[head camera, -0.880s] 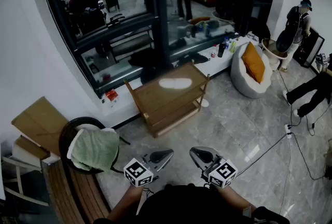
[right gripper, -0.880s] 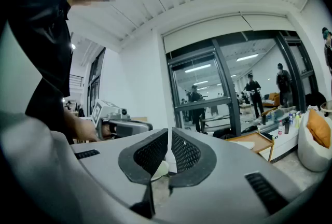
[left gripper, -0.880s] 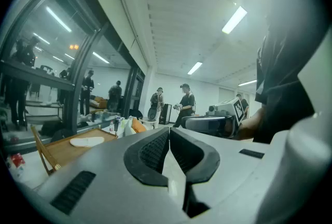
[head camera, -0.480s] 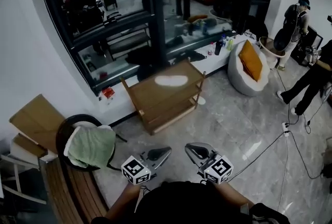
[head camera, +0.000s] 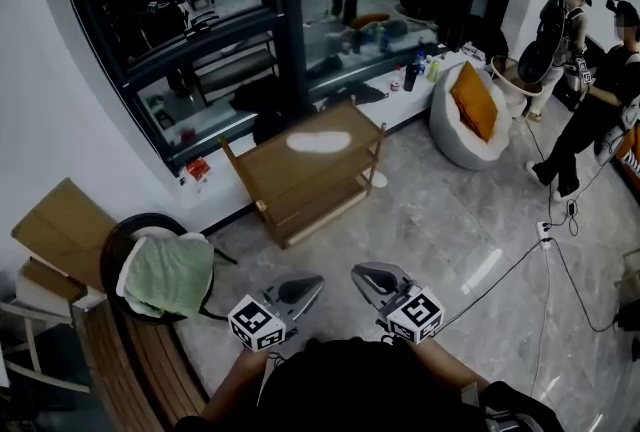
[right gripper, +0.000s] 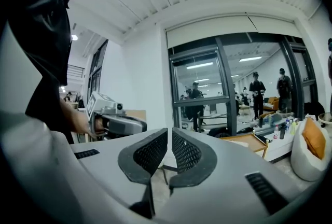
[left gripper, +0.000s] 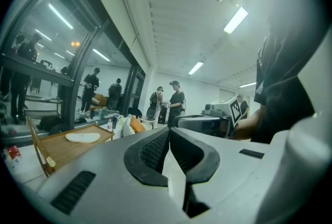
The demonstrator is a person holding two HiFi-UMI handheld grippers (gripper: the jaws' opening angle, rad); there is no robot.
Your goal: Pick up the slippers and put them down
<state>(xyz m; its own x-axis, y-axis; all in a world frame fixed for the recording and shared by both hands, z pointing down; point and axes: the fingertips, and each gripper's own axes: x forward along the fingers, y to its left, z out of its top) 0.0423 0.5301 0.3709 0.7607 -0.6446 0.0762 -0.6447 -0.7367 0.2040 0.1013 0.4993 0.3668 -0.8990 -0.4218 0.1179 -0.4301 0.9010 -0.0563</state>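
Near the middle of the wooden shelf's top lies the white slipper, well apart from the left gripper and right gripper, whose fingers sit together and empty, so arriving unopened they may shove it off an edge.

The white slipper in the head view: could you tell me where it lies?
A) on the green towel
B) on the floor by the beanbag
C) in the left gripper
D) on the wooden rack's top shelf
D: the white slipper lies flat on the top shelf of the wooden rack.
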